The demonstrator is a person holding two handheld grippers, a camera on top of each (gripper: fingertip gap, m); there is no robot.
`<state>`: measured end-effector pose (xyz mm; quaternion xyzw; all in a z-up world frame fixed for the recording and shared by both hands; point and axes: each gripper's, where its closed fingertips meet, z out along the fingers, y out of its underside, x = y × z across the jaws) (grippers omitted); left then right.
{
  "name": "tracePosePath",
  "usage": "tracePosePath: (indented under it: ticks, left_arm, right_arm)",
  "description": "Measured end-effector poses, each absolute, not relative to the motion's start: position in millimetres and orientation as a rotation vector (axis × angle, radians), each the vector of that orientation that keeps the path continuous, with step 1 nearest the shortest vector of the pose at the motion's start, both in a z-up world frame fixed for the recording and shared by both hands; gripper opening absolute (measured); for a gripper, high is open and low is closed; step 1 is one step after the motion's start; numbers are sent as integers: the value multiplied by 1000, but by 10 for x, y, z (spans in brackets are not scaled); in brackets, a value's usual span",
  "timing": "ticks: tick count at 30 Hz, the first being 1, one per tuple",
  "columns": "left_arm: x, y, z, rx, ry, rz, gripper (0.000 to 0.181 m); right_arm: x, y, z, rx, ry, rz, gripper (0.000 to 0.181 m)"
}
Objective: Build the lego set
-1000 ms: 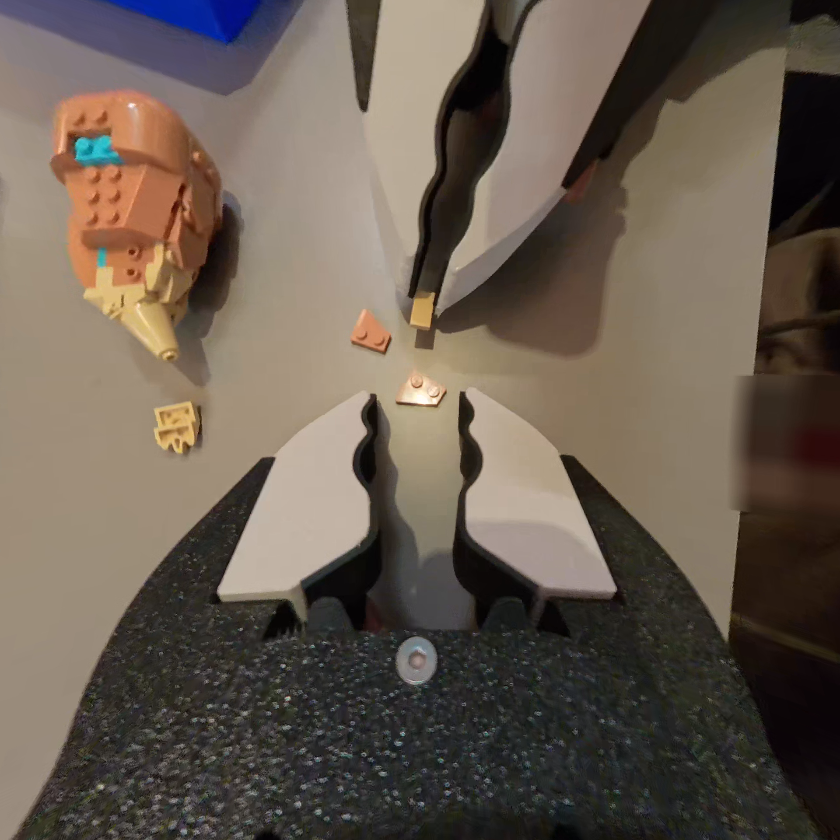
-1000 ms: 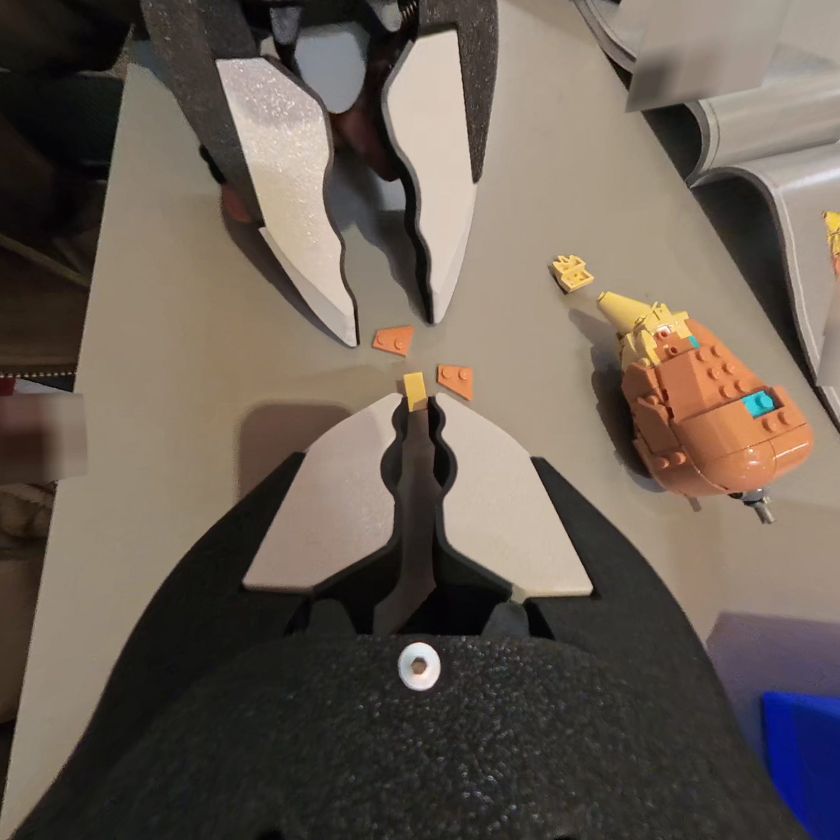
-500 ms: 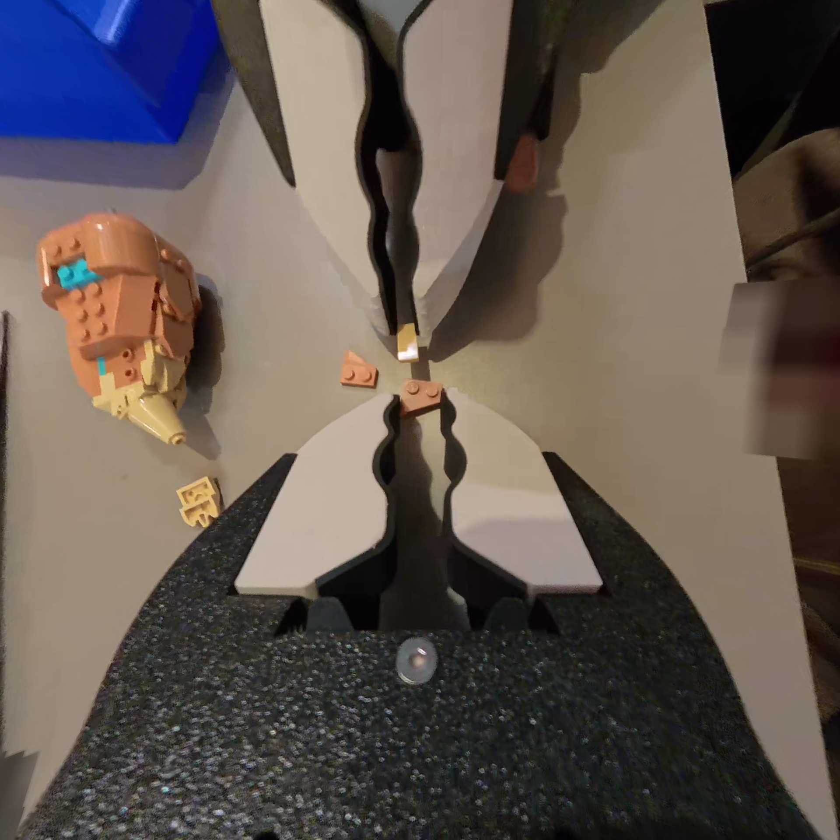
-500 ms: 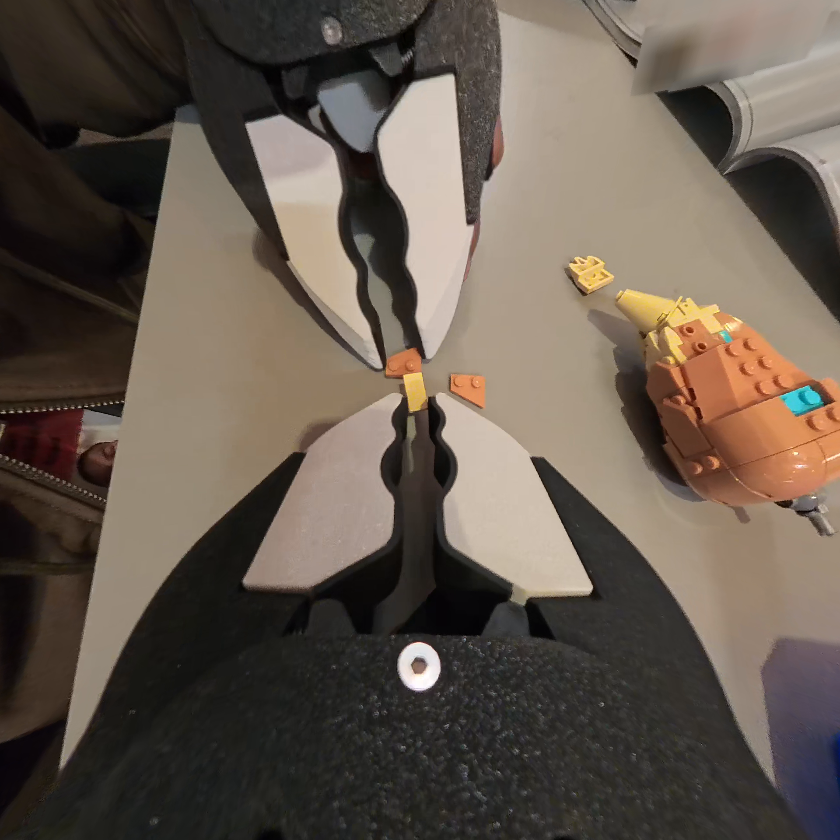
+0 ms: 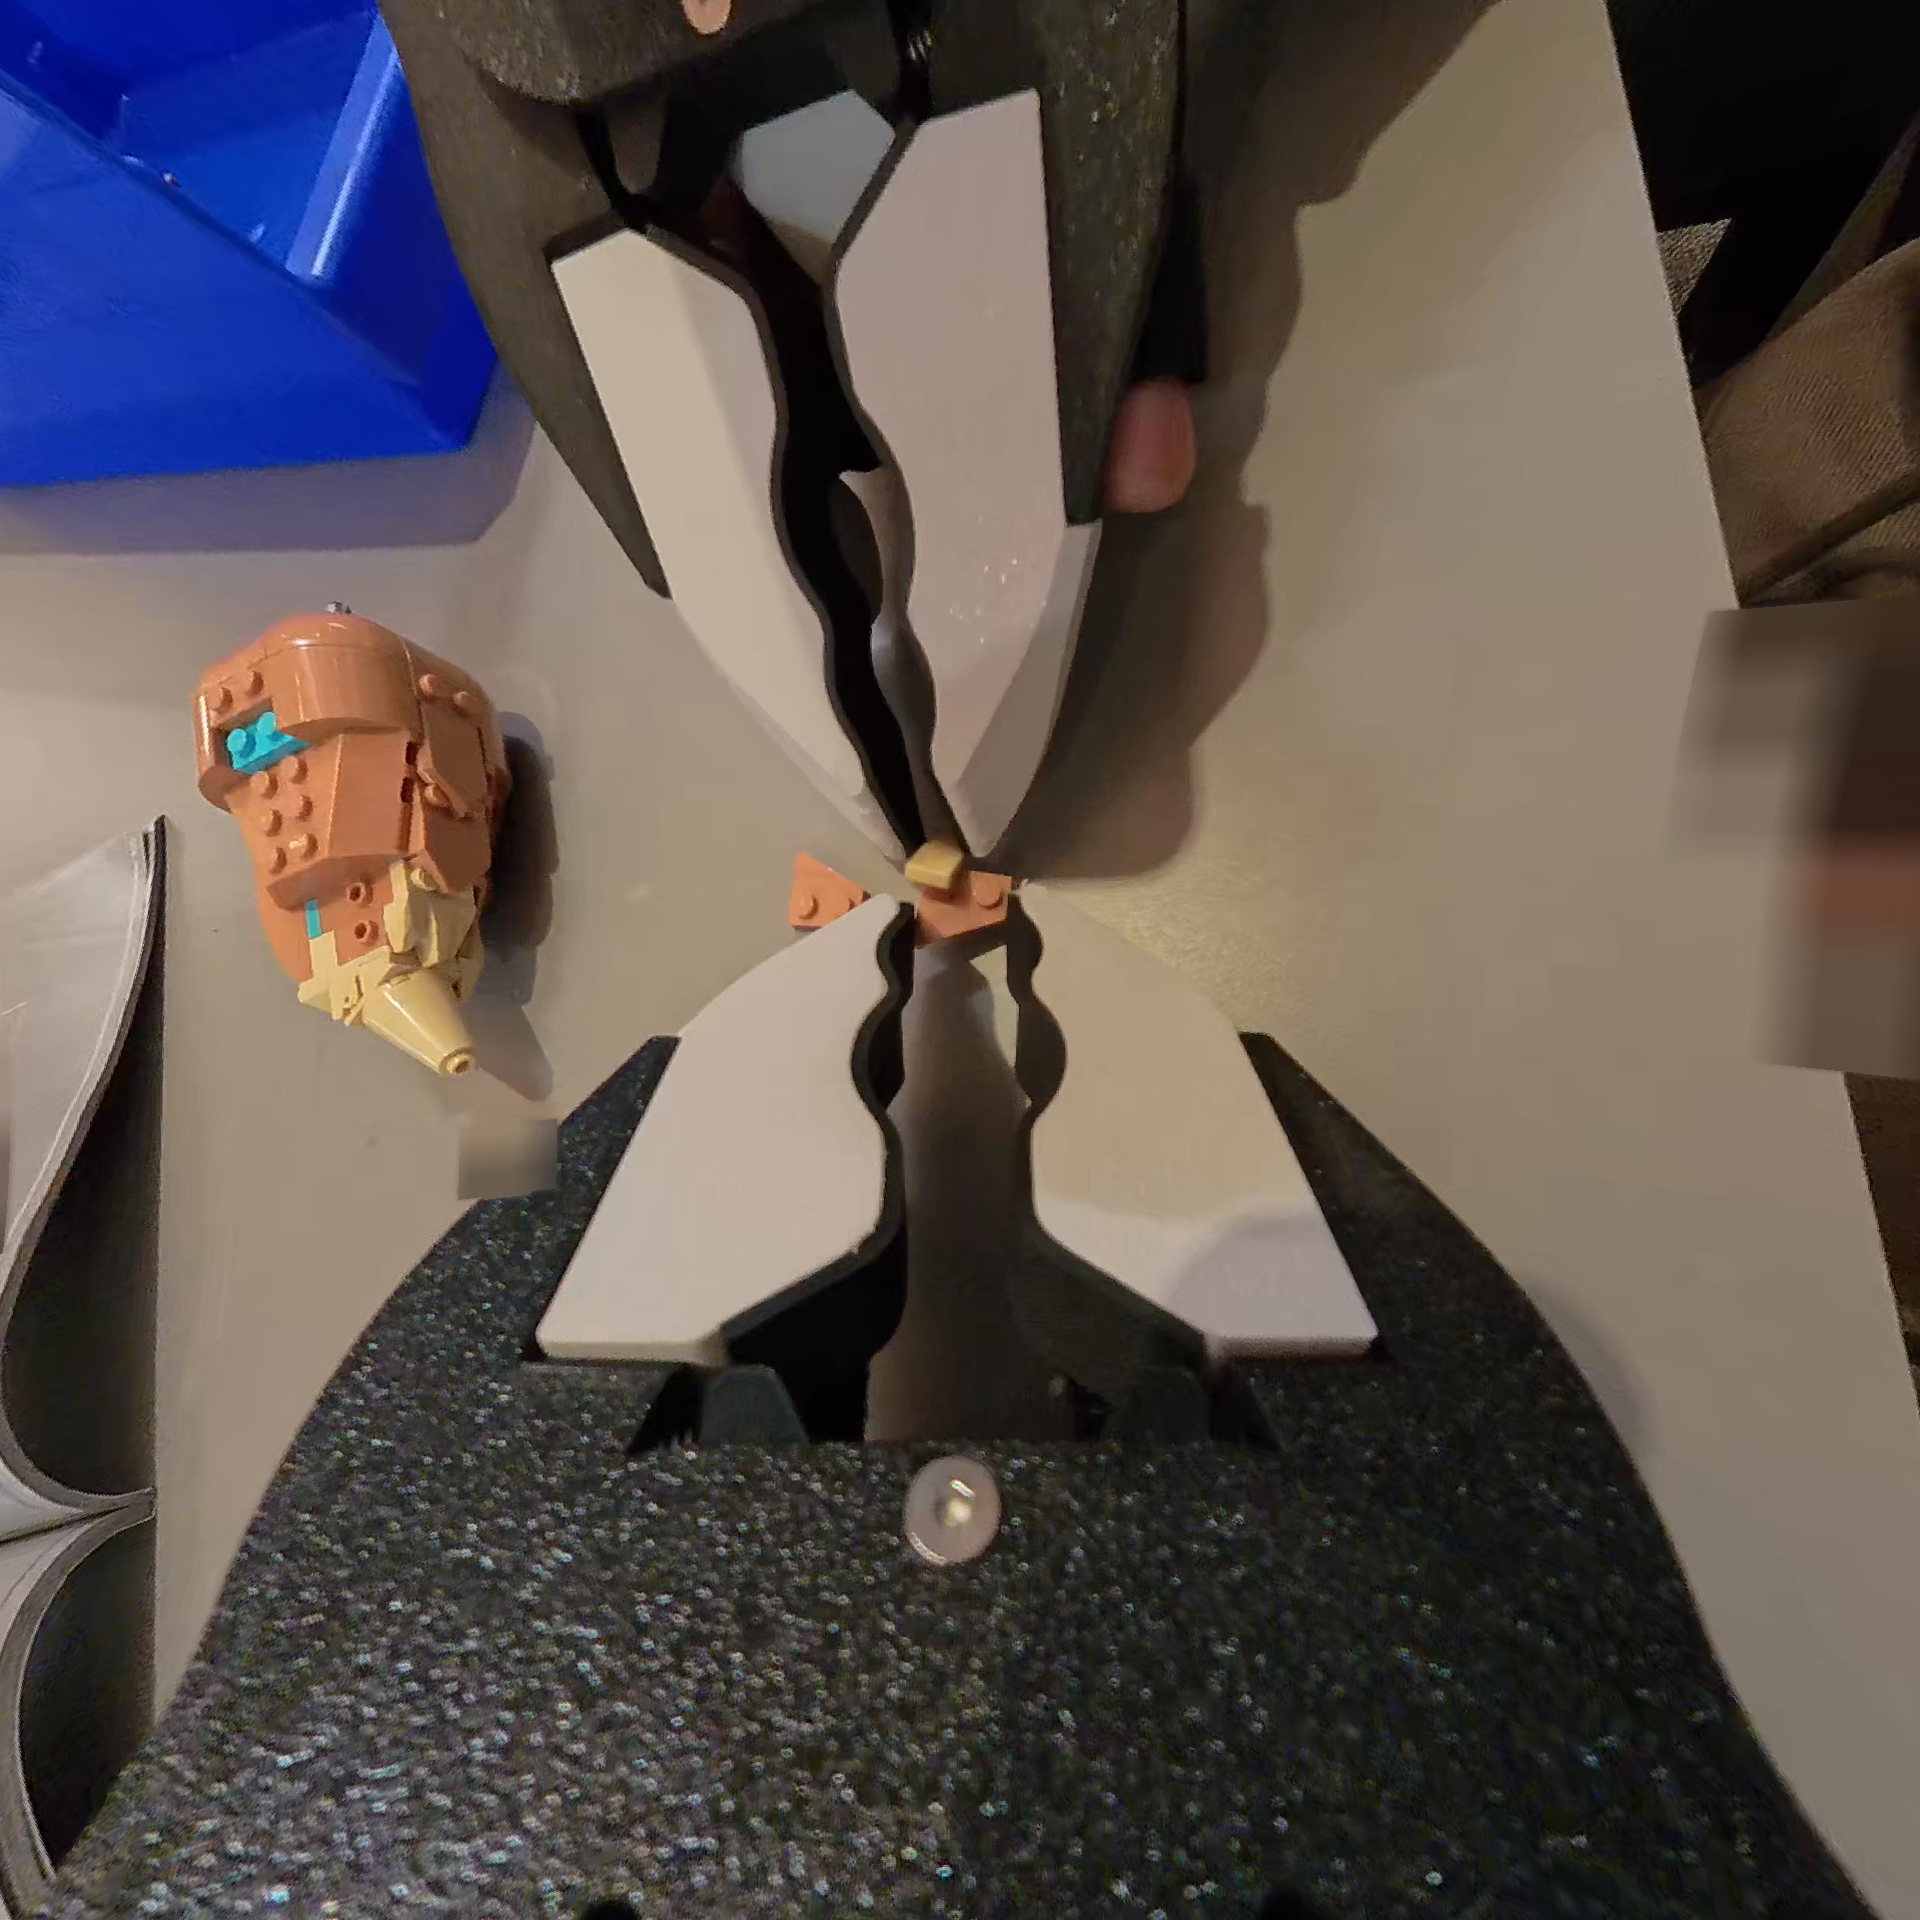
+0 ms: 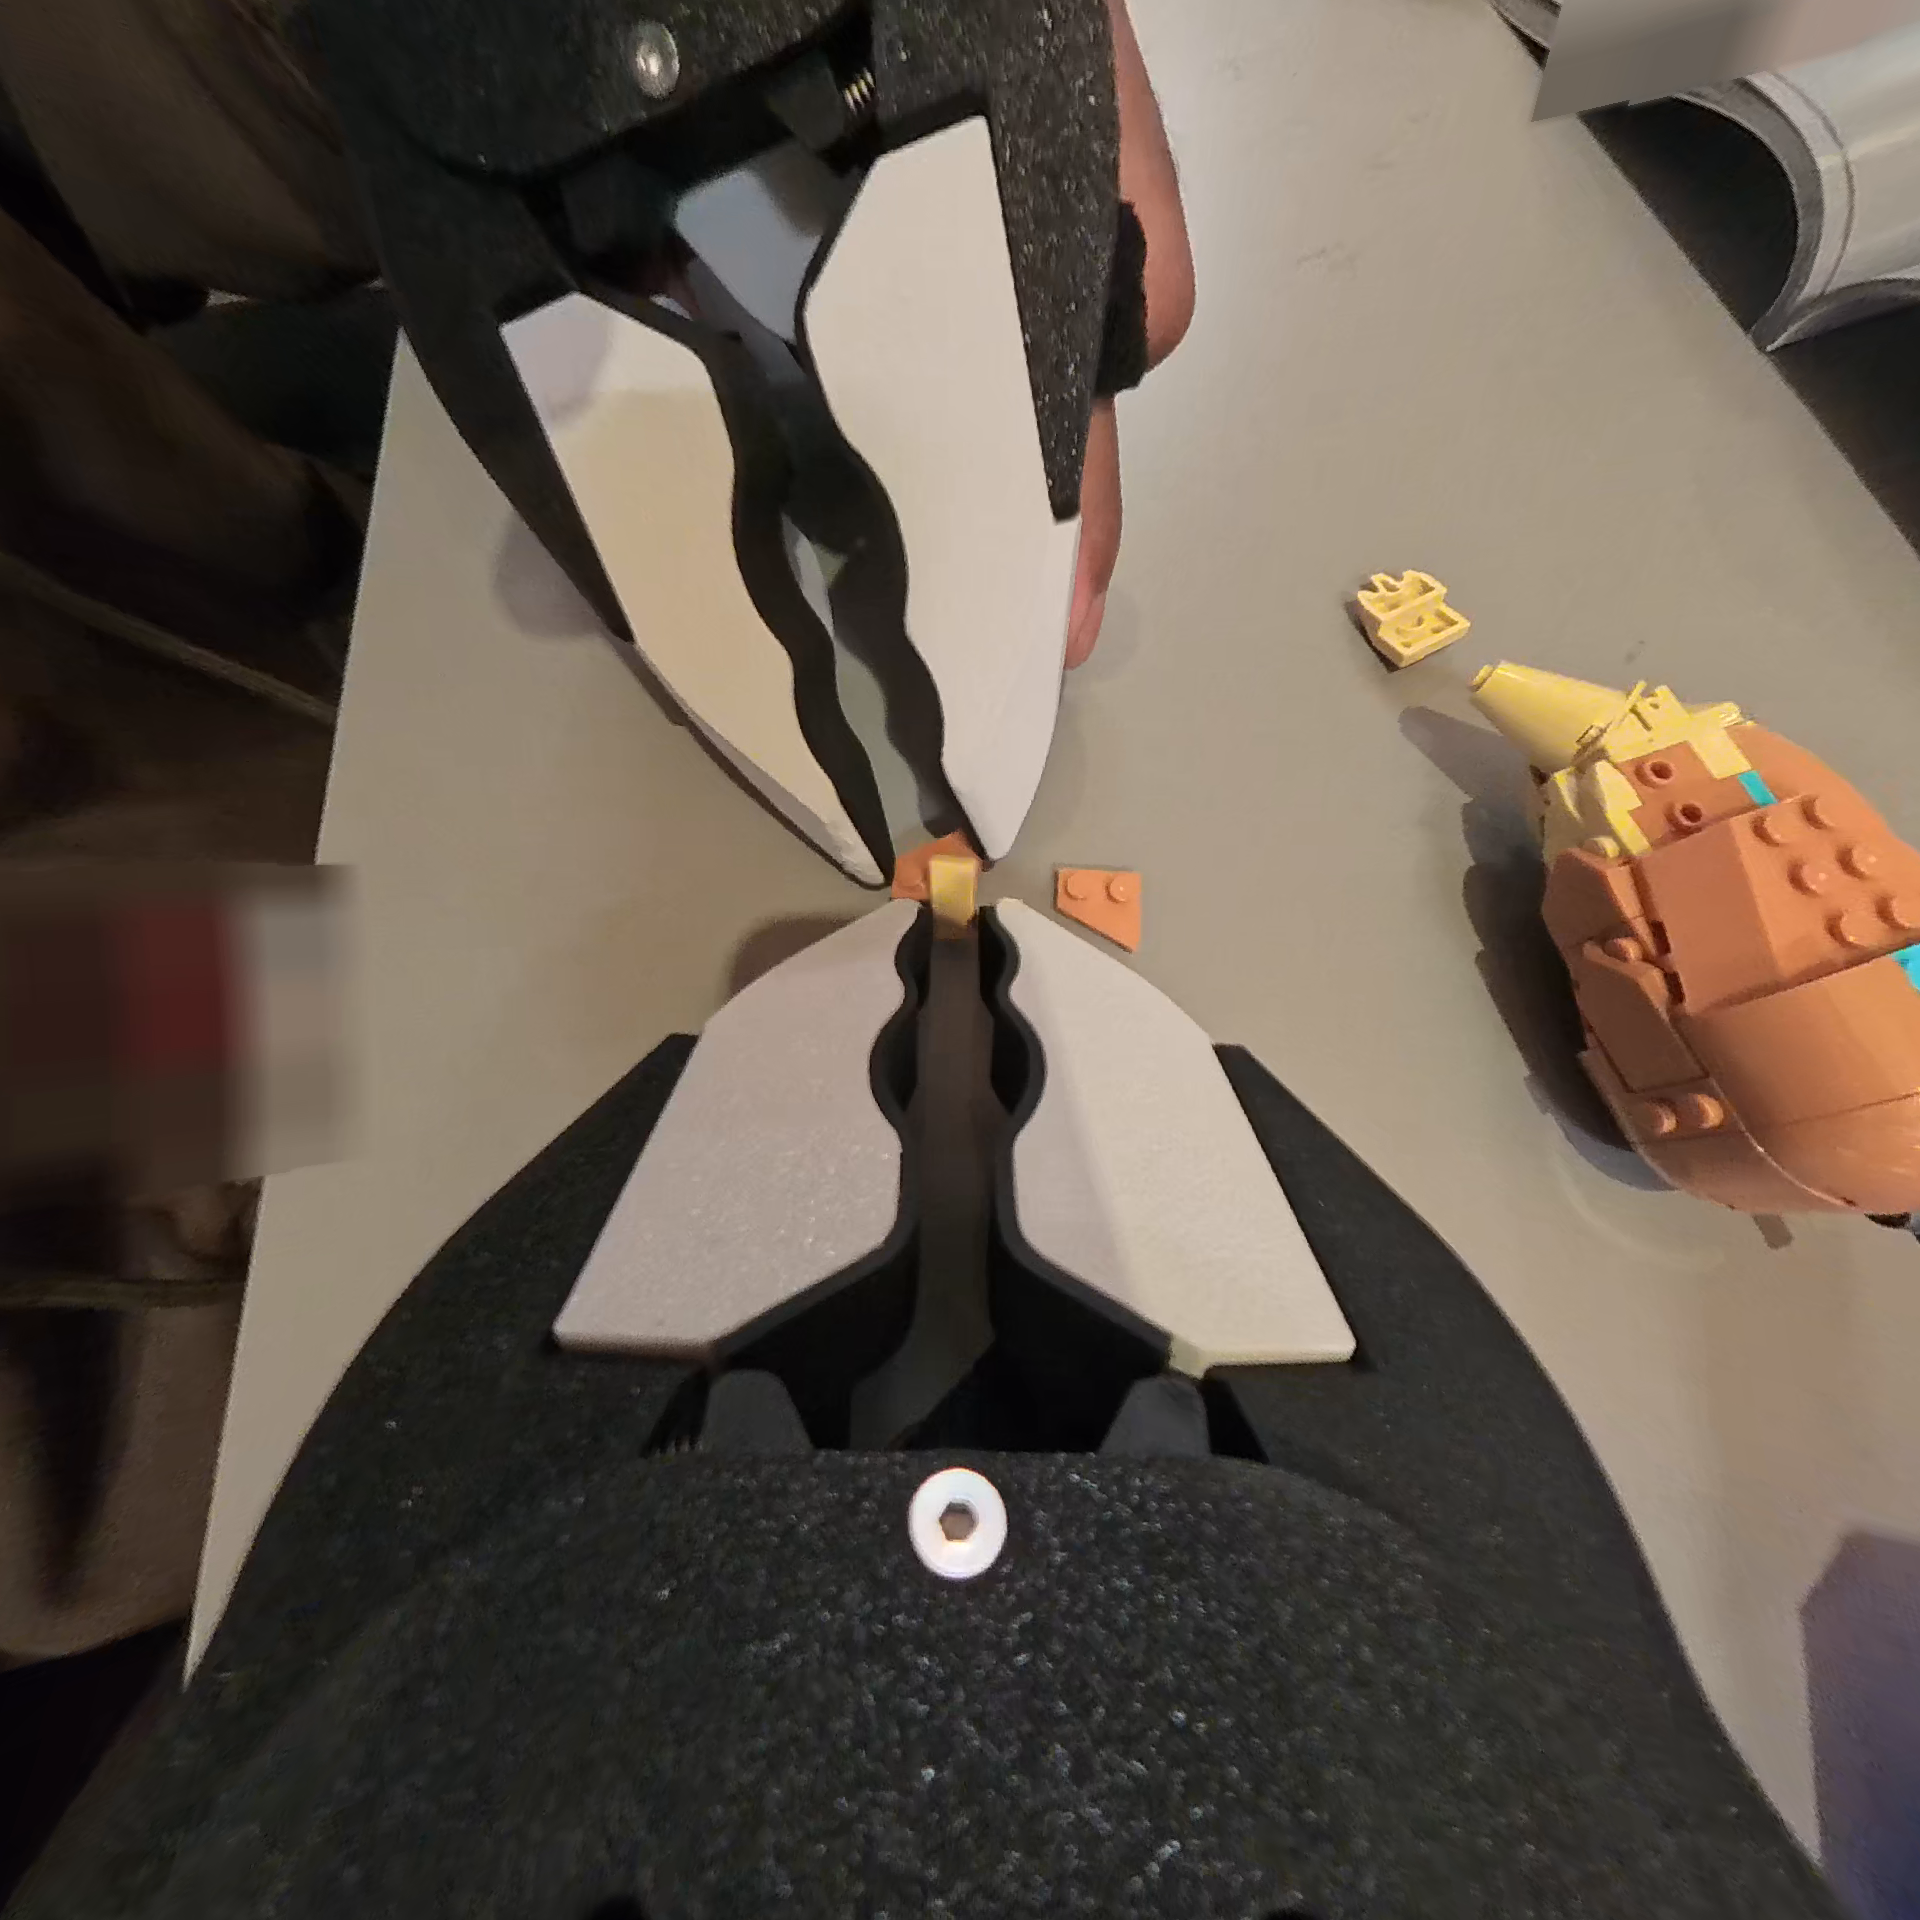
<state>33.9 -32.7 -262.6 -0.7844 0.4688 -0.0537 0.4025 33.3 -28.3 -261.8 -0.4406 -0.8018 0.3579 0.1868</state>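
Tan piece [image 6: 954, 896]: clamped by right gripper [image 6: 951, 914], long axis toward 12 o'clock, laid on wedge [image 5: 961, 912].
Wedge: gripped by left gripper [image 5: 961, 914].
Spare wedge [image 6: 1099, 904]: at 3 o'clock.
Model [image 6: 1725, 977]: nose toward 10 o'clock.
Surface: grey table [image 6: 1351, 416].

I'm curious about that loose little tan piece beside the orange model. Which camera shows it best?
The right wrist view: the tan piece lies in plain sight beside the model's cone tip. In the left wrist view a blurred patch sits roughly where it would be, so it cannot be seen.
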Motion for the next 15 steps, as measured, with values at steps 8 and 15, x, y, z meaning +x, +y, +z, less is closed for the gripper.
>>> tracePosePath:
  ticks: [8, 15]
  left_arm:
    - [361, -337, -2627, -1978, 1201, -130, 17]
    - [363, -343, -2631, -1979, 1215, -116, 17]
  right_arm:
    - [331, -299, -2626, -1239, -2268, 1005, 9]
    - [330, -302, -2631, -1238, -2275, 1004, 9]
